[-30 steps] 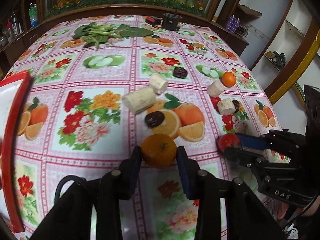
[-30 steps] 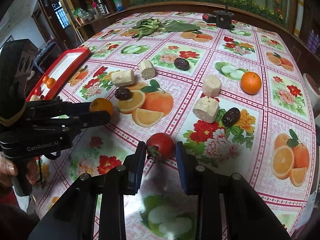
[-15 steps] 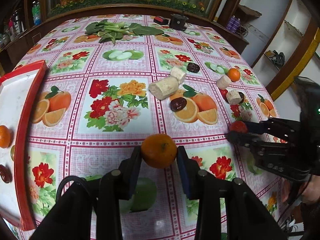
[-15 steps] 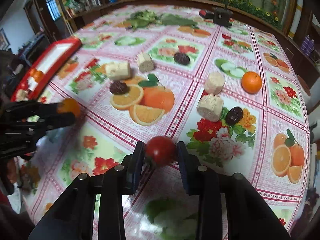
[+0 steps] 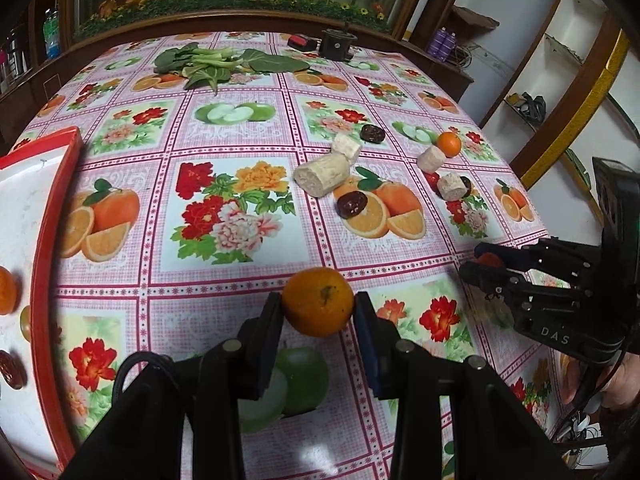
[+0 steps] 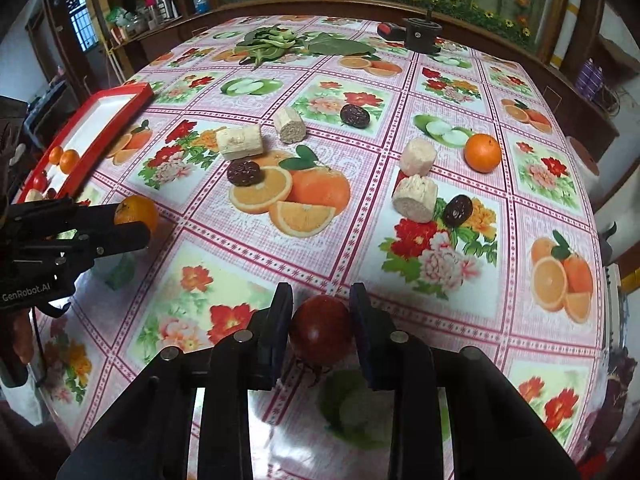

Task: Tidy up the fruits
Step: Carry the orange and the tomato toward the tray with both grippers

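Left wrist view: your left gripper [image 5: 318,308] fingers pinch an orange [image 5: 318,302]; red tray [image 5: 44,240] at nine o'clock. Your right gripper [image 6: 320,322] fingers are closing on a tomato [image 6: 320,330] above the desk [image 6: 400,80].

Both wrist views look steeply down, sharing the table [image 5: 240,256].

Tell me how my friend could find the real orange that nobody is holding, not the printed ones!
Start at the big table with the pink fruit-and-flower tablecloth and look toward its right side. There, beside a printed picture of sliced green apple, sits the loose orange, close to a pale cut chunk. Unlike the flat printed oranges it is round and whole, and unlike the other orange, no fingers grip it.
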Action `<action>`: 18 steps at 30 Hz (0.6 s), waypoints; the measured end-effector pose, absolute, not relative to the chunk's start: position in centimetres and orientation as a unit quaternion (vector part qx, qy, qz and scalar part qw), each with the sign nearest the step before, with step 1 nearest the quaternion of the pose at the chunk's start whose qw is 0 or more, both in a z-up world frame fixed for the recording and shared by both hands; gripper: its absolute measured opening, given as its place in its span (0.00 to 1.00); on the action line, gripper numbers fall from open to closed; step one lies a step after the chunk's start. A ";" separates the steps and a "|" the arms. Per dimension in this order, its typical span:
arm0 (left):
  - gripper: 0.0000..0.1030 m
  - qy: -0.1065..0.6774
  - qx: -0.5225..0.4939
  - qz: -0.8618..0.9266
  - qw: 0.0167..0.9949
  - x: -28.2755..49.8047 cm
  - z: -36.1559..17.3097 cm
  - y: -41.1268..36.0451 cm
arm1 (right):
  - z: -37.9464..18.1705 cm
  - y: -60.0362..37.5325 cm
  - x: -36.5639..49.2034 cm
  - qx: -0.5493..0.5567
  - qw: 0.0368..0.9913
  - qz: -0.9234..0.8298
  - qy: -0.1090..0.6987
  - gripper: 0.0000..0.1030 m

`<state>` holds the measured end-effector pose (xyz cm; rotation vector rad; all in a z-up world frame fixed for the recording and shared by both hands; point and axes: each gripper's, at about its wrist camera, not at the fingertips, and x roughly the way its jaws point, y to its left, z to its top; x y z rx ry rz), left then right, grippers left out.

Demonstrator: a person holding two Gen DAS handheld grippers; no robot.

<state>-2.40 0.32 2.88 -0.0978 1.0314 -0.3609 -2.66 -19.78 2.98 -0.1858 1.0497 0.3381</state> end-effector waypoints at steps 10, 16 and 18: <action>0.38 0.477 -0.055 -0.163 0.862 -3.2 4.1 3.4 | 3.4 -15.3 -2.9 -0.099 0.845 0.178 0.494 0.28; 0.38 0.466 -0.067 -0.138 0.871 -3.4 5.1 6.9 | 4.3 -10.9 -2.0 -0.110 0.844 0.210 0.482 0.28; 0.38 0.461 -0.072 -0.127 0.875 -3.5 5.5 8.4 | 4.6 -9.2 -1.6 -0.116 0.842 0.221 0.478 0.28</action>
